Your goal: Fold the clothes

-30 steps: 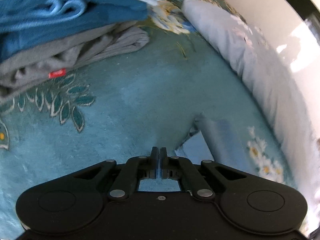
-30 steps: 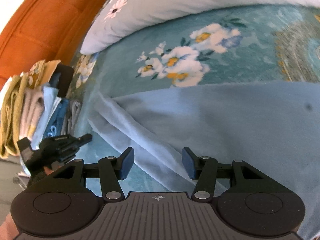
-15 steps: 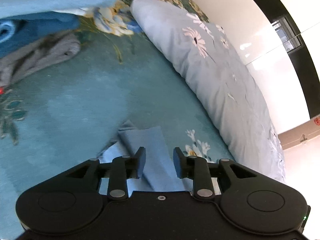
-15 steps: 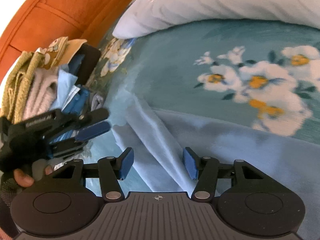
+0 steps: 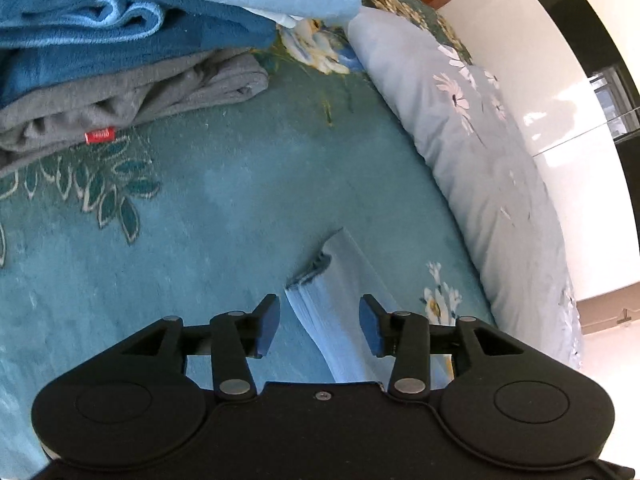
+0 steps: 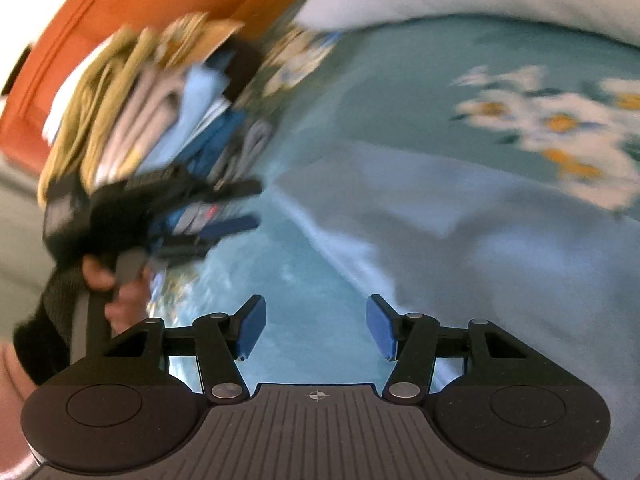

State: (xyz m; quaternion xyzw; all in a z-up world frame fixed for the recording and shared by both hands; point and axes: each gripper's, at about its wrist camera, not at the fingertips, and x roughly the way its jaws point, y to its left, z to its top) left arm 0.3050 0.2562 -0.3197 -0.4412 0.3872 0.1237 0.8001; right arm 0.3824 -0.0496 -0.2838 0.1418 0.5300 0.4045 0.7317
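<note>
A light blue garment (image 6: 500, 240) lies spread on the teal floral bedspread (image 5: 224, 208). Its folded edge (image 5: 340, 304) shows in the left wrist view, between and just beyond the fingers. My left gripper (image 5: 319, 326) is open and empty, low over that edge. My right gripper (image 6: 316, 326) is open and empty over bare bedspread, with the garment's edge to its right. The left gripper also shows in the right wrist view (image 6: 224, 216), held in a gloved hand. The right wrist view is blurred.
A stack of folded clothes (image 5: 120, 52) sits at the far left, with grey, dark blue and light blue layers; it also shows in the right wrist view (image 6: 152, 104). A pale floral pillow (image 5: 480, 152) runs along the right. An orange headboard (image 6: 168, 4) stands behind.
My left gripper opened from shut and let go of the garment's edge. Both grippers shifted, and the right one swung left, away from over the garment.
</note>
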